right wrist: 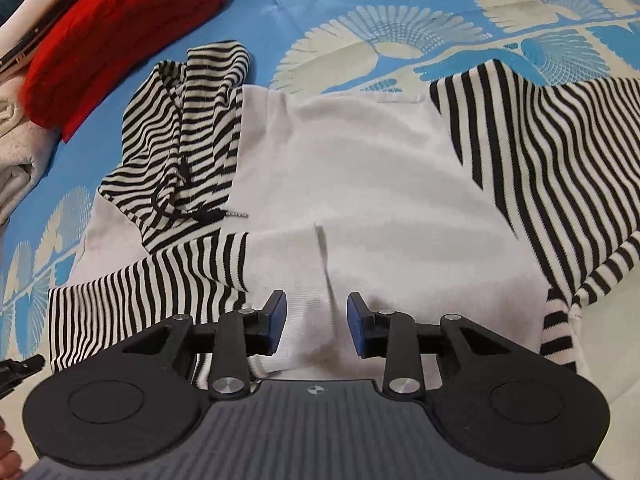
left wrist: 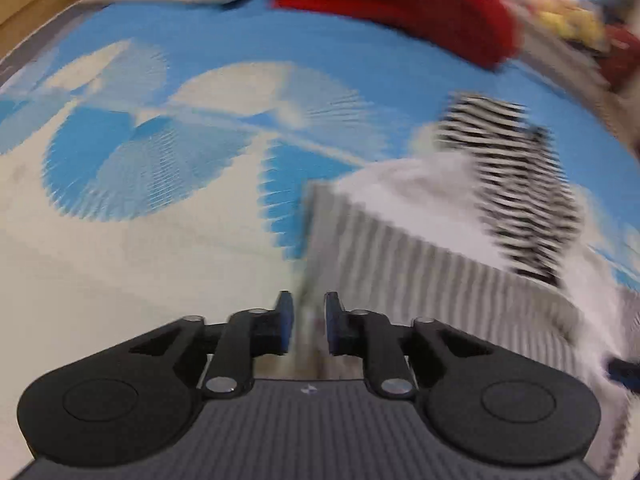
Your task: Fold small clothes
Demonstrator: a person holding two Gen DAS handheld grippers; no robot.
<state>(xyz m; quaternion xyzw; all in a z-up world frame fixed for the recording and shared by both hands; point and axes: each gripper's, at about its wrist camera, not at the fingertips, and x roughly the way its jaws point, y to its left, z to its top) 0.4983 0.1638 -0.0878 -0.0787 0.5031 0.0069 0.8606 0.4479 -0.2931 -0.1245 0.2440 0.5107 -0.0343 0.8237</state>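
A small white hooded top (right wrist: 360, 184) with black-and-white striped sleeves lies spread on the bed. Its striped hood (right wrist: 188, 128) is bunched at the upper left, one sleeve (right wrist: 132, 300) is folded across the near left, and the other sleeve (right wrist: 560, 168) lies at the right. My right gripper (right wrist: 317, 328) hovers over the white body, open, with a soft crease of cloth below the gap. In the blurred left wrist view, the top (left wrist: 420, 240) fills the right half. My left gripper (left wrist: 309, 322) is at its left edge, pads a narrow gap apart with nothing pinched.
A folded red garment (right wrist: 116, 36) lies at the far left beside cream folded cloth (right wrist: 16, 148); the red garment (left wrist: 400, 4) also shows in the left wrist view. The blue sheet (right wrist: 360, 0) with pale fan prints covers the bed. A drawstring tip (right wrist: 236, 214) rests on the top.
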